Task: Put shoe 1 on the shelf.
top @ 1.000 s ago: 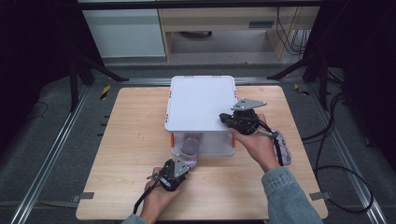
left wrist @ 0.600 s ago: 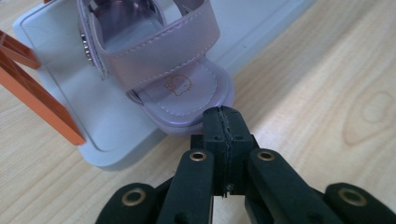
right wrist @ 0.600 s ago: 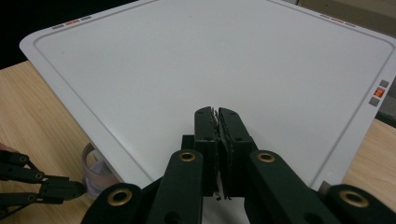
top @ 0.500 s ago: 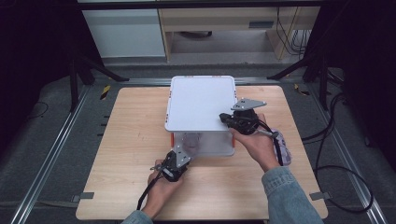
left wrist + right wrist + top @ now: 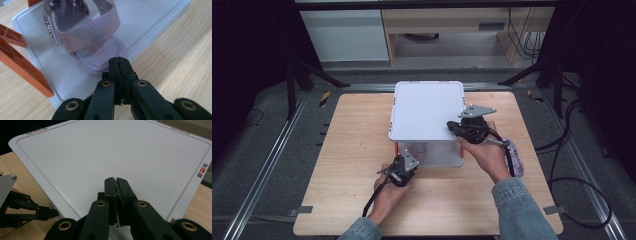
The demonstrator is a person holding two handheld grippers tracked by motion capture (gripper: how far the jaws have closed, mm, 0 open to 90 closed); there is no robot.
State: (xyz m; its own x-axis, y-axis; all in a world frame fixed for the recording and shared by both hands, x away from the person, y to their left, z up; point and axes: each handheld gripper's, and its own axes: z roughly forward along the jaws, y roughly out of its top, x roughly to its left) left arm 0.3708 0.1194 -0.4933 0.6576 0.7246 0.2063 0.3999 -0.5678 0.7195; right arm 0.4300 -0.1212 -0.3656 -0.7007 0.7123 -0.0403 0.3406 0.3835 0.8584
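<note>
A pink strapped sandal [image 5: 85,37] lies on the white bottom tray [image 5: 155,22] of a box with an open front. In the left gripper view, my left gripper [image 5: 119,61] is shut with nothing between its jaws. Its tips are right at the sandal's toe, and I cannot tell whether they touch it. In the high view the left gripper [image 5: 412,157] sits at the box's front left. My right gripper [image 5: 116,181] is shut and empty. It lies over the front right corner of the box's white top panel [image 5: 112,150], where the high view also shows the right gripper [image 5: 453,126].
Orange corner supports [image 5: 20,65] hold the top panel [image 5: 427,107] above the tray. The box stands mid-table on a wooden tabletop [image 5: 342,150]. In the right gripper view, the left gripper [image 5: 51,213] appears below the panel's edge. Metal rails and cables run beside the table.
My left gripper has moved forward, away from the person and up to the box's open front. The right gripper has stayed on the top panel.
</note>
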